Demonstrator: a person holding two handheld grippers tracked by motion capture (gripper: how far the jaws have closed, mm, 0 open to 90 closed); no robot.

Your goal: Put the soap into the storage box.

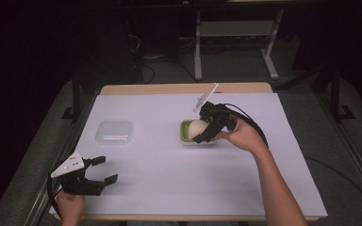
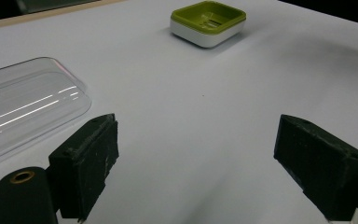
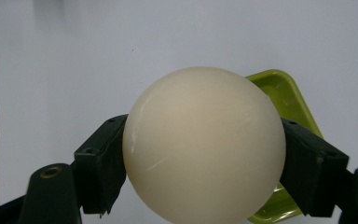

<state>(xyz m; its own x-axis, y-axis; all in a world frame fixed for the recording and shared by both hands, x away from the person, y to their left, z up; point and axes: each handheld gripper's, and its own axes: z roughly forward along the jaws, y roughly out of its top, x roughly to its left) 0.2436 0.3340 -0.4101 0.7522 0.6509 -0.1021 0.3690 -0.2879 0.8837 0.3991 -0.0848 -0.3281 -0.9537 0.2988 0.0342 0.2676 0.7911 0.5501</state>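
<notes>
Right gripper [image 1: 201, 133]: pinching ball [image 3: 204, 143] over tray [image 1: 185, 129].
Left gripper [image 1: 104, 170]: spread, bench [image 1: 169, 179] at 7 o'clock.

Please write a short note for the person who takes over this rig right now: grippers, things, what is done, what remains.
Right gripper: shut on the cream ball, over the green dish.
Left gripper: open, holding nothing, near the table's front left corner.
Clear lid: lies on the white table, left of the dish.
Done: ball gripped.
Left, probably: whether the ball already rests in the dish is unclear; then likely fit the lid.
</notes>
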